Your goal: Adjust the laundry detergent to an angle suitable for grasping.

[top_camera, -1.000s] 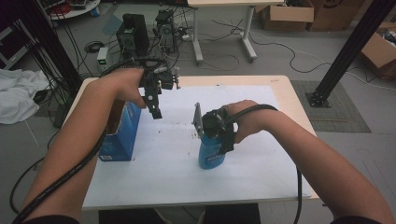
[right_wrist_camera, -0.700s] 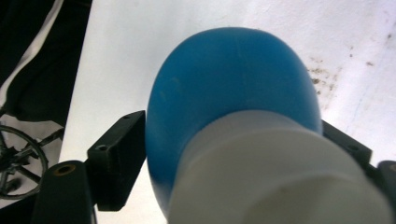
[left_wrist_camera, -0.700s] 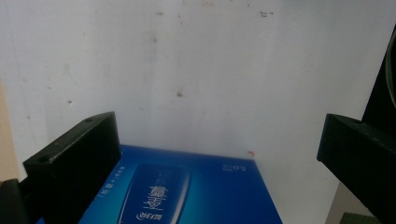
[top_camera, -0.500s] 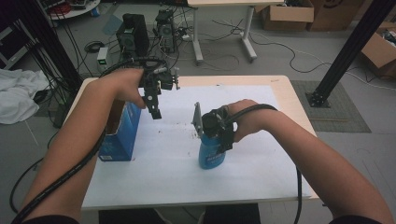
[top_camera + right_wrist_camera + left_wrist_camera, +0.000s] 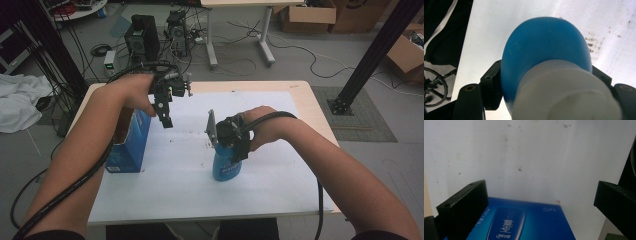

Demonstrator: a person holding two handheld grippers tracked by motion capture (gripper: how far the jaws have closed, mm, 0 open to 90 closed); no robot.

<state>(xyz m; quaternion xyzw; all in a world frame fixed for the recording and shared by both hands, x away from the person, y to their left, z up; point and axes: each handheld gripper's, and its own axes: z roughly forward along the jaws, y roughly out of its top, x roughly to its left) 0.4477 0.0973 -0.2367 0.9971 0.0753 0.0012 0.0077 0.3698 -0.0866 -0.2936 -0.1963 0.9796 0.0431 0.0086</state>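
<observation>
Nothing has moved since the earlier frame: the right gripper (image 5: 235, 145) stays clamped on the blue bottle (image 5: 226, 167) at frame centre, its label unreadable, while the left gripper (image 5: 164, 111), jaws wide, hovers beside the blue box (image 5: 129, 150) with unreadable white lettering.

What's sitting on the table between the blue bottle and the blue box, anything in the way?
Nothing visible. In the high view, the right gripper is shut on the blue bottle, and only bare white table sheet lies between it and the open blue box. The left gripper hangs open above the box's edge, off the table.
</observation>
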